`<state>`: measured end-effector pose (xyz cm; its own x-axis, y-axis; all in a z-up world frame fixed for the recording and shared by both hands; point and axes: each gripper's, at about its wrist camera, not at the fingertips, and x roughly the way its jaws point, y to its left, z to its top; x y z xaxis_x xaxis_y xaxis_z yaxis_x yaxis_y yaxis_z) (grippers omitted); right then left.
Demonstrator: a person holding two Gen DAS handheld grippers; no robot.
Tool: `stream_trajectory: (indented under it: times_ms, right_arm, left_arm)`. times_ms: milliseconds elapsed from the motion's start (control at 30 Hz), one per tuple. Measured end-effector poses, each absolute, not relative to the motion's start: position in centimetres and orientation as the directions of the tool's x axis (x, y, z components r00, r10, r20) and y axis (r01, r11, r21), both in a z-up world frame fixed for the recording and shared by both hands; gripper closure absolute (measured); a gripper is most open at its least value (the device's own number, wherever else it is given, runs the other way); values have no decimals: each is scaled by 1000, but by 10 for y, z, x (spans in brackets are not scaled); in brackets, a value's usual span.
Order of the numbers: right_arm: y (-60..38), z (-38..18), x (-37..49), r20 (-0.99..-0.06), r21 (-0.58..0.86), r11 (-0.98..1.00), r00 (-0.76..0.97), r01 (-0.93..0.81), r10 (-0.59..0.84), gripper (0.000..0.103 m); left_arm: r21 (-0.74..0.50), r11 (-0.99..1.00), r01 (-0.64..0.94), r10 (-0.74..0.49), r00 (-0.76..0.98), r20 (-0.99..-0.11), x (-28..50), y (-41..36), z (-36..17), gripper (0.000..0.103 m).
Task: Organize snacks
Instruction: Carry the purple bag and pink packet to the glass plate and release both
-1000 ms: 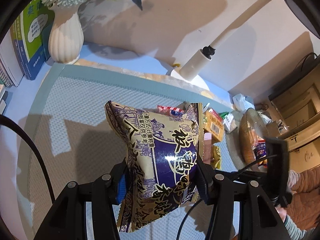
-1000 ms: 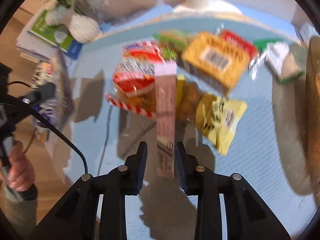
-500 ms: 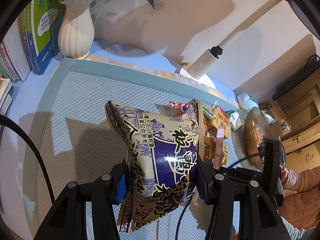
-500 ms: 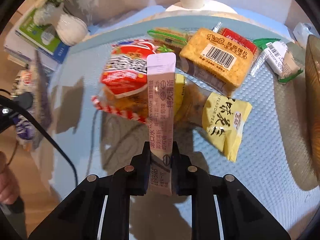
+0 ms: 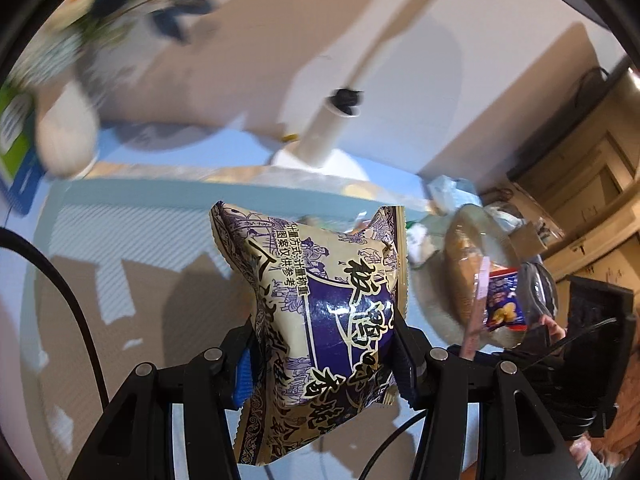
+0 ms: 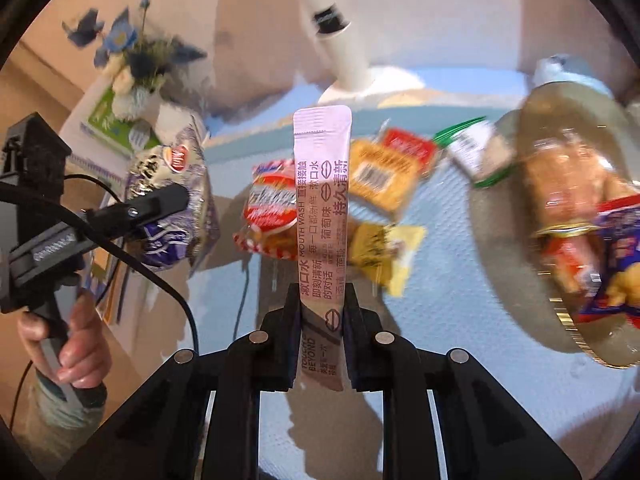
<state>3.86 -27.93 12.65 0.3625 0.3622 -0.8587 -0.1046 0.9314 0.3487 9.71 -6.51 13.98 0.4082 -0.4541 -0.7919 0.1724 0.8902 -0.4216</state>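
The right gripper (image 6: pixel 322 344) has just pinched the pink stick packet (image 6: pixel 321 216) and lifted it off the blue mat (image 6: pixel 440 408), near the clear jar (image 6: pixel 568 216) (probably going inside). The left gripper (image 5: pixel 324 364) squeezes a purple chip bag (image 5: pixel 320 312).

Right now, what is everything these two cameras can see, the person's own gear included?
chip bag: one, purple and cream, clamped in the left gripper, off the mat
mouthwash sachet: one, pale pink, upright in the right gripper
snack packets: several, red, orange, yellow, green-edged, loose on the mat
glass jar: one, clear, on its side at the right, snacks inside
mat: one, light blue, under the packets
lamp: one, white, behind the mat
vase of flowers: one, white with blue blooms, back left
books: a few, green and blue, by the vase
left gripper: black, shut
right gripper: black, shut
hand: one, holding the left gripper's handle
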Motion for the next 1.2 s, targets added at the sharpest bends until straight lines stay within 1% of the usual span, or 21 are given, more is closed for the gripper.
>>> stream_trajectory:
  times_ms: [133, 333, 533, 700, 733, 767, 800, 833, 900, 1067, 1200]
  right_arm:
    - [-313, 152, 34, -849, 330, 941, 414, -70, 328, 86]
    - [-376, 177, 40, -855, 282, 959, 462, 34, 235, 86]
    - [-421, 187, 55, -867, 231, 967, 474, 111, 153, 85]
    - [-444, 188, 67, -871, 220, 968, 472, 123, 138, 83]
    - [-450, 187, 67, -872, 220, 968, 471, 125, 137, 83]
    - [-457, 185, 68, -876, 217, 967, 464, 133, 132, 76]
    - [-460, 181, 70, -885, 213, 966, 448, 147, 127, 67]
    - [-466, 177, 71, -895, 200, 965, 433, 169, 110, 65]
    - [-473, 174, 69, -898, 209, 962, 424, 177, 117, 65]
    - [-474, 172, 66, -904, 206, 962, 412, 179, 117, 65]
    - [-458, 175, 69, -906, 187, 971, 408, 151, 111, 65]
  left_arm:
    - [-425, 869, 252, -493, 405, -769, 109, -110, 156, 50]
    - [-429, 822, 374, -557, 374, -741, 126, -185, 174, 50]
    - [-426, 777, 463, -595, 321, -737, 149, -260, 175, 50]
    - [-411, 761, 502, -600, 304, -740, 173, -309, 175, 50]
    - [-403, 762, 507, -595, 302, -745, 178, -317, 175, 49]
    - [-388, 766, 513, -585, 304, -752, 182, -325, 175, 38]
    - [-357, 774, 523, -565, 317, -762, 186, -333, 174, 30]
    - [-332, 784, 525, -547, 330, -770, 188, -339, 172, 17]
    - [-313, 791, 526, -530, 334, -779, 191, -343, 168, 16]
    - [-354, 802, 482, -534, 313, -785, 191, -328, 155, 16]
    - [-404, 813, 420, -548, 312, -776, 185, -301, 149, 16]
